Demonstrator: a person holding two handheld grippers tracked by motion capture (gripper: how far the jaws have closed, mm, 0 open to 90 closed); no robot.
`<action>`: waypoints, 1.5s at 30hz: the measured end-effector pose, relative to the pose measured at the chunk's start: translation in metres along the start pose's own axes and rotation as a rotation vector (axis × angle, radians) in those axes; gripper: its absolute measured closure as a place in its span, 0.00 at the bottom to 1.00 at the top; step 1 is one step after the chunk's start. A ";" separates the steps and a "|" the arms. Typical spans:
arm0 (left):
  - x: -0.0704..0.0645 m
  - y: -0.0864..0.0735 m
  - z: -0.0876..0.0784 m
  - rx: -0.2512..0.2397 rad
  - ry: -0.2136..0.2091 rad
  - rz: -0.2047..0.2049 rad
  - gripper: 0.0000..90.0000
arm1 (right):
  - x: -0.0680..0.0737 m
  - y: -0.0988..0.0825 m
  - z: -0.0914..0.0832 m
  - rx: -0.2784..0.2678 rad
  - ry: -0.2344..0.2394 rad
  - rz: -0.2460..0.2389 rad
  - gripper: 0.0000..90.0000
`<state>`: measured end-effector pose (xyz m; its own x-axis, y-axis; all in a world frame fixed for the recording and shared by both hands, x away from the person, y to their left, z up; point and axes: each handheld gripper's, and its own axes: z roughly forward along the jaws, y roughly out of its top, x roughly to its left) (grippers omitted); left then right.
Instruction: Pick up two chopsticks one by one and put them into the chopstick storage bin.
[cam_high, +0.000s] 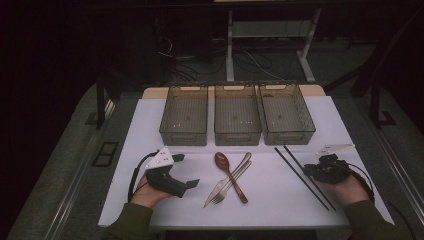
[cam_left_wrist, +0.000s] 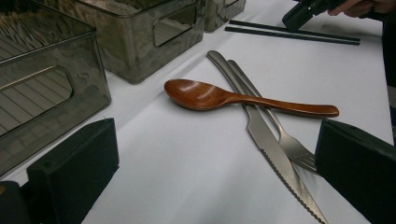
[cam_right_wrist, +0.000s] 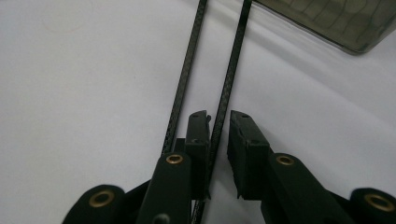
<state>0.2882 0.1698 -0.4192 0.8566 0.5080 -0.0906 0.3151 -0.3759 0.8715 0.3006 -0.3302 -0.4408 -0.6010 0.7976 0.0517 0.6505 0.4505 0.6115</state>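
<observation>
Black right gripper (cam_right_wrist: 218, 122) jaws stand narrow around one chopstick (cam_right_wrist: 229, 84), its twin (cam_right_wrist: 186, 74) just outside them, while the left gripper (cam_left_wrist: 210, 163) gapes wide before the spoon (cam_left_wrist: 219, 98).

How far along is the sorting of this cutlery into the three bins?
Nothing is sorted: all three bins sit empty. In hand: the right tongs straddle one chopstick, not clearly gripping. Spoon, knife, fork and the other chopstick remain; left tongs stand open.

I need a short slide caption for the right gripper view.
Right gripper jaws straddle one of two black chopsticks on the white table.
</observation>
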 end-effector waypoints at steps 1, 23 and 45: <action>0.000 0.000 0.000 0.000 0.000 0.000 0.00 | 0.001 0.000 0.000 0.004 0.001 0.005 0.87; -0.001 0.000 0.001 0.006 -0.002 0.006 0.00 | 0.005 0.002 0.002 0.038 -0.028 0.006 0.92; -0.002 0.000 0.002 0.009 -0.002 0.011 0.00 | 0.012 0.000 0.002 0.033 -0.076 -0.025 0.94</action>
<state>0.2875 0.1672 -0.4197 0.8608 0.5023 -0.0814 0.3087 -0.3883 0.8683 0.2948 -0.3196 -0.4419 -0.5815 0.8132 -0.0241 0.6514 0.4831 0.5851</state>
